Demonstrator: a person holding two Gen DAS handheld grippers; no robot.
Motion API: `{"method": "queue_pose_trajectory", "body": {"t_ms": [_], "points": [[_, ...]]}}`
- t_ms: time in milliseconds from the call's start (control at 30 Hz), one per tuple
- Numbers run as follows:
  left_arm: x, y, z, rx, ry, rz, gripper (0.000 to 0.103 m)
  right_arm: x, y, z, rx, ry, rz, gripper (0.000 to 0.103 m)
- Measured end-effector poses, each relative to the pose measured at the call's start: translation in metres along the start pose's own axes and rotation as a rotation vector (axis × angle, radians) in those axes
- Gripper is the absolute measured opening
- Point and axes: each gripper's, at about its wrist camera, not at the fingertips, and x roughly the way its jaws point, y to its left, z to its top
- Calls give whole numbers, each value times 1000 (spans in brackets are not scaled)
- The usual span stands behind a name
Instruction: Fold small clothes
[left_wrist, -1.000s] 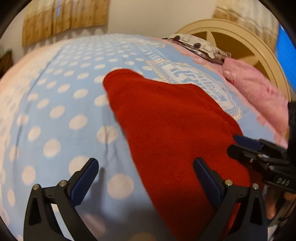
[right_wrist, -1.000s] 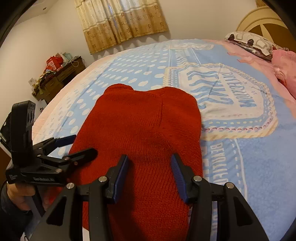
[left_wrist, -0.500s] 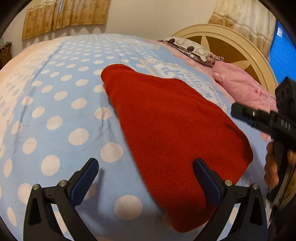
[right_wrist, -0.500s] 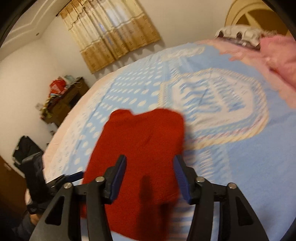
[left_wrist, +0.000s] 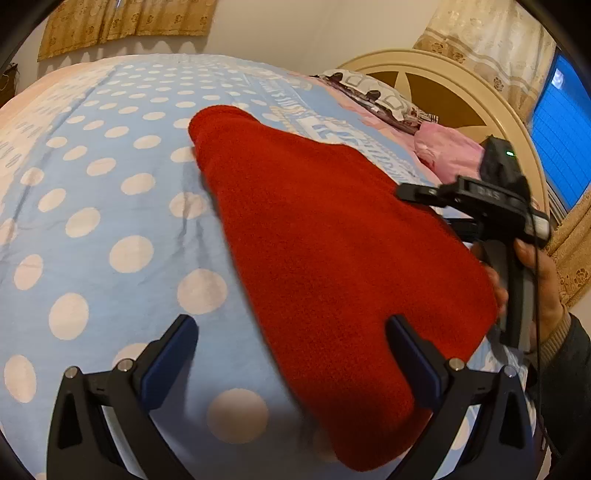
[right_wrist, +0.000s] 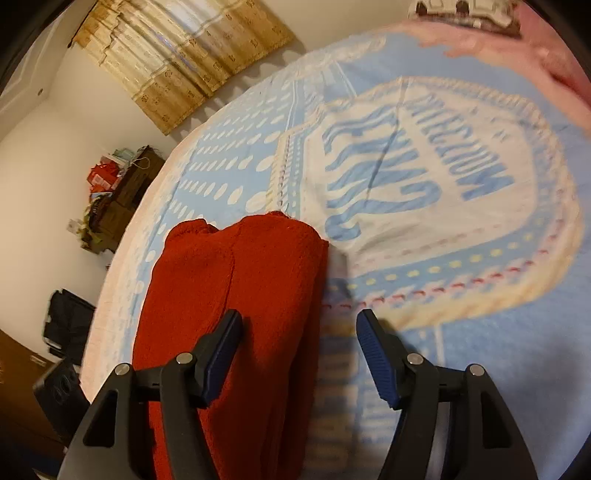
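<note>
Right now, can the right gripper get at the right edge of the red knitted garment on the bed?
Probably yes. The right gripper is open, its jaws have just been opening, and the red knitted garment edge lies between its fingers on the blue bedsheet, with nothing in the way.

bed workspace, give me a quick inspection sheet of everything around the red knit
surface: blue polka-dot bedsheet, lightly creased.
job's things: red knit garment lies folded flat on the sheet.
clutter: pink cloth and patterned pillow by the headboard.
grippers: left gripper open, nothing held; right gripper open above the garment's edge, jaws have just been opening, nothing between them.
cables: thin black cable beside the hand.
surroundings: curtains, cluttered dresser, window.
</note>
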Motion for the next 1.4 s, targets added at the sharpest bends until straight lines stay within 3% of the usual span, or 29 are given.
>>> {"method": "queue_pose_trajectory", "body": {"t_ms": [167, 600, 767, 1000, 1233, 1400], "points": [[2, -3, 0, 9, -4, 3, 103, 16, -4, 7, 1, 29, 60, 76], [3, -4, 0, 15, -6, 12, 103, 44, 9, 23, -38, 79, 219, 75], [5, -6, 0, 25, -2, 4, 103, 49, 18, 18, -84, 102, 228, 45], [5, -9, 1, 44, 5, -8, 102, 53, 25, 14, -92, 79, 211, 37], [1, -15, 0, 34, 32, -88, 68, 44, 34, 11, -119, 35, 188, 33], [-10, -18, 0, 33, 15, -92, 46, 31, 41, 8, -112, -2, 204, 32]]}}
